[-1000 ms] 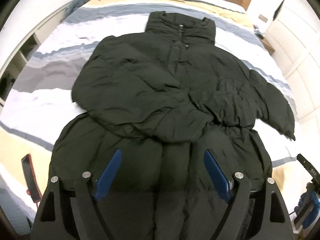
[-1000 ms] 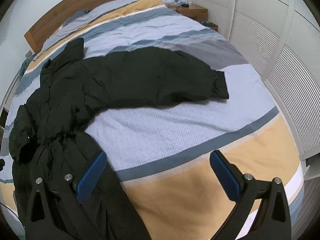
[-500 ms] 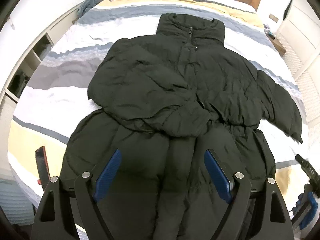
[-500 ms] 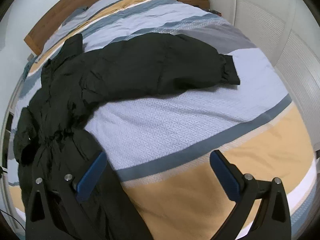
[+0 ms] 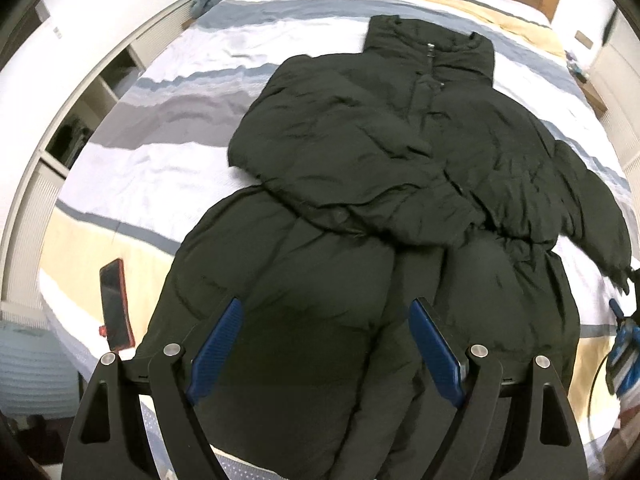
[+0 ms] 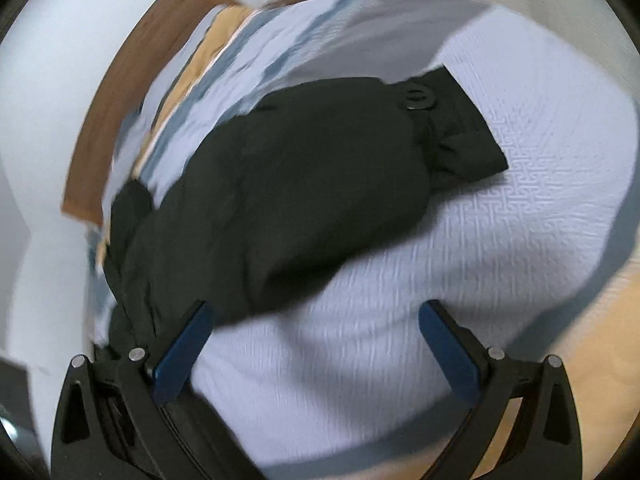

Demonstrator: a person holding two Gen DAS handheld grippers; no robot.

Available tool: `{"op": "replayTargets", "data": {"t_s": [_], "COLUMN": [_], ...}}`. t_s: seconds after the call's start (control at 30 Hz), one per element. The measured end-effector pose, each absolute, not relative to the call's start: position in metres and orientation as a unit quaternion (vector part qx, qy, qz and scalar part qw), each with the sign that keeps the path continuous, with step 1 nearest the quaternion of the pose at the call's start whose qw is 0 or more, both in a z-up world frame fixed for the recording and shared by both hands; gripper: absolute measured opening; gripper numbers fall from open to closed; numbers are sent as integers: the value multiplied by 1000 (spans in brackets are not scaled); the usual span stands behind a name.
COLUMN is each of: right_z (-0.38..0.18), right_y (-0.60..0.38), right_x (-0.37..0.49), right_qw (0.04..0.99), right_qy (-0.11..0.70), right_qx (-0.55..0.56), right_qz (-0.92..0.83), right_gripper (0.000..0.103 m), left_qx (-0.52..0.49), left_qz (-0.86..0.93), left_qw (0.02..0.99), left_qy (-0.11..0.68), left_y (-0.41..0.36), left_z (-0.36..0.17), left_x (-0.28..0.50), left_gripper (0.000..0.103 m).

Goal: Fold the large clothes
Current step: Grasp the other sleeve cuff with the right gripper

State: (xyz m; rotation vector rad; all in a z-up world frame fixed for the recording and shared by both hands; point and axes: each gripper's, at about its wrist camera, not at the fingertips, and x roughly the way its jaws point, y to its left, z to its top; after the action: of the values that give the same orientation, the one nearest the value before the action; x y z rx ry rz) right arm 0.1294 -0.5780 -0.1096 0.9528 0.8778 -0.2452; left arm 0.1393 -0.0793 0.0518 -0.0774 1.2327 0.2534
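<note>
Right gripper [image 6: 314, 344] swung closer to jacket [image 5: 380, 184] sleeve | both fingers spread, empty | left gripper [image 5: 324, 344] above hem

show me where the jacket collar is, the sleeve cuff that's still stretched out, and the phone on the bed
jacket collar [image 5: 430, 46]: left wrist view, on the zipped front of the stand-up collar.
sleeve cuff [image 6: 466, 136]: right wrist view, on the cuff band near the snap button.
phone [image 5: 114, 306]: left wrist view, middle of its dark screen.
</note>
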Motion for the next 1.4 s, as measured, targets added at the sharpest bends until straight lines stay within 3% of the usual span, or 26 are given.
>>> {"op": "replayTargets", "data": {"t_s": [0.2, 0.27, 0.3, 0.33, 0.4, 0.53, 0.63, 1.07, 1.4], "right_z": [-133, -139, -143, -146, -153, -134, -104, 49, 72], "right_y": [-613, -620, -623, -626, -631, -630, -628, -513, -355], "right_x": [146, 152, 153, 155, 158, 172, 184, 238, 227], "right_qw": [761, 753, 747, 741, 727, 747, 780, 904, 912], "right_qy": [334, 320, 314, 312, 301, 296, 304, 345, 380], "right_qx": [545, 563, 574, 583, 606, 585, 539, 249, 62], "right_qz": [-111, -113, -116, -119, -116, -110, -96, 39, 143], "right_gripper": [100, 86, 63, 47, 40, 18, 12, 12, 12], "left_qx": [-44, -52, -54, -56, -62, -71, -79, -117, -129], "left_qz": [129, 132, 133, 134, 136, 140, 143, 171, 198], "left_qw": [805, 804, 803, 802, 801, 801, 803, 810, 811], "left_qy": [577, 578, 579, 579, 580, 577, 573, 548, 536], "left_y": [-73, -69, -68, -66, -62, -55, -48, -15, 9], "left_z": [50, 48, 48, 47, 45, 46, 47, 55, 54], "left_x": [135, 132, 131, 130, 126, 121, 117, 86, 65], "left_gripper": [84, 84, 84, 84, 84, 84, 84, 84, 84]}}
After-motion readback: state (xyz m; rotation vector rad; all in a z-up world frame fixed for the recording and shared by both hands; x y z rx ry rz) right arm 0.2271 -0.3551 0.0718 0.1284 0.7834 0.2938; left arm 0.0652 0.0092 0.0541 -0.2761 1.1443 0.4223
